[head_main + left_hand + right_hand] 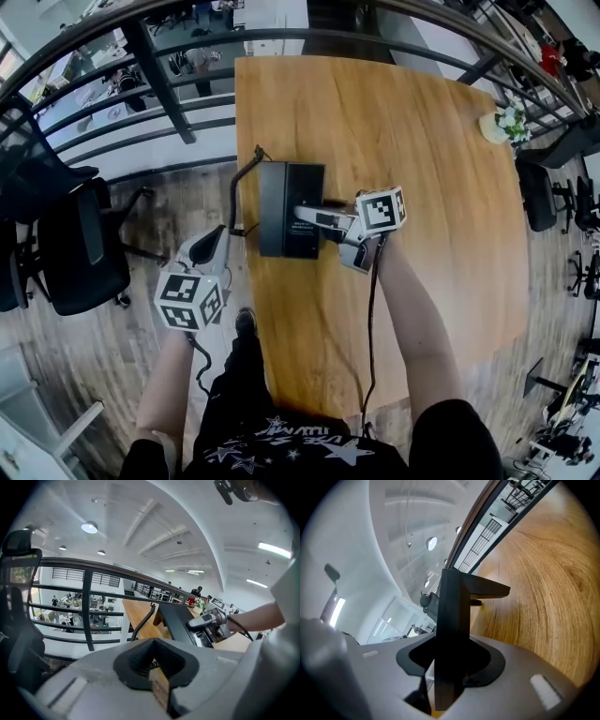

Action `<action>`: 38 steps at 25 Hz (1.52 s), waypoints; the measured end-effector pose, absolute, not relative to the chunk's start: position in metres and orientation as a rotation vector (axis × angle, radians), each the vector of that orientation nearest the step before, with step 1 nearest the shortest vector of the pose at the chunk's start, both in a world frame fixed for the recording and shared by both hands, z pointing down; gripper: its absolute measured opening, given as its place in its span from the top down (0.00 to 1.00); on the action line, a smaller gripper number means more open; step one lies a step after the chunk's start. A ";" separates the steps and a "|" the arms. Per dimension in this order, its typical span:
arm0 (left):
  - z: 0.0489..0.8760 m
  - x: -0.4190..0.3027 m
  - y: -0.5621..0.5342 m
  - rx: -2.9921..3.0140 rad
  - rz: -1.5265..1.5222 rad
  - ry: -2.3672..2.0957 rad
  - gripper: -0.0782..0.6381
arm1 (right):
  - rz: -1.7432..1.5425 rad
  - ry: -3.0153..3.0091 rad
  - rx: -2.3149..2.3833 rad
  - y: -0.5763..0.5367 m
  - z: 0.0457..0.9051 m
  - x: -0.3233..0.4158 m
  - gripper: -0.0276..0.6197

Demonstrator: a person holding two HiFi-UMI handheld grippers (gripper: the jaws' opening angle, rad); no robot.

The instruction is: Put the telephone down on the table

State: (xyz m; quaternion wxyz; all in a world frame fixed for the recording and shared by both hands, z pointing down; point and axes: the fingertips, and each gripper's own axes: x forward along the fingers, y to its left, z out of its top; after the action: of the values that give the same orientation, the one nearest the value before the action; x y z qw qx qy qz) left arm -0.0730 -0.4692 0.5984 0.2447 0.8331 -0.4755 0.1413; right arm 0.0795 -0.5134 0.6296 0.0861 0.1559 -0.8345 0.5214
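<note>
A black desk telephone (291, 208) sits near the left edge of the wooden table (441, 244). Its coiled cord (242, 187) hangs off that edge. My right gripper (323, 221) reaches in from the right and is shut on the phone's right side. In the right gripper view the dark body (454, 611) stands edgewise between the jaws. My left gripper (208, 248) hovers off the table's left edge, shut and empty, pointing toward the phone. The left gripper view has its closed jaws (157, 665) in front, with the tilted phone (180, 620) and cord (143, 620) beyond.
A dark metal railing (159, 89) runs behind and left of the table. A black office chair (56, 234) stands at far left, another chair (539, 192) at the right. A small potted plant (506, 122) sits at the table's far right corner.
</note>
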 end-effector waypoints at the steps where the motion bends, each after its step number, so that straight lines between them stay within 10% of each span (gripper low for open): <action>1: 0.598 -0.070 -0.469 2.277 0.385 -1.293 0.89 | 1.573 -2.491 0.467 -0.513 0.623 0.077 0.69; 19: 0.600 -0.070 -0.445 2.269 0.384 -1.263 0.89 | 1.378 -2.428 0.660 -0.513 0.618 0.081 0.56; 38: 0.540 -0.070 -0.407 2.364 0.342 -1.277 0.89 | 0.701 -2.379 1.278 -0.488 0.561 0.106 0.69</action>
State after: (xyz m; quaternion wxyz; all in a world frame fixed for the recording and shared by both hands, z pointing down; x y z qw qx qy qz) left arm -0.0700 -0.4069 0.5402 0.2150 0.8525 -0.4604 0.1232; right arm 0.1061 -0.4876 0.5606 0.1750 0.4509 -0.8396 0.2475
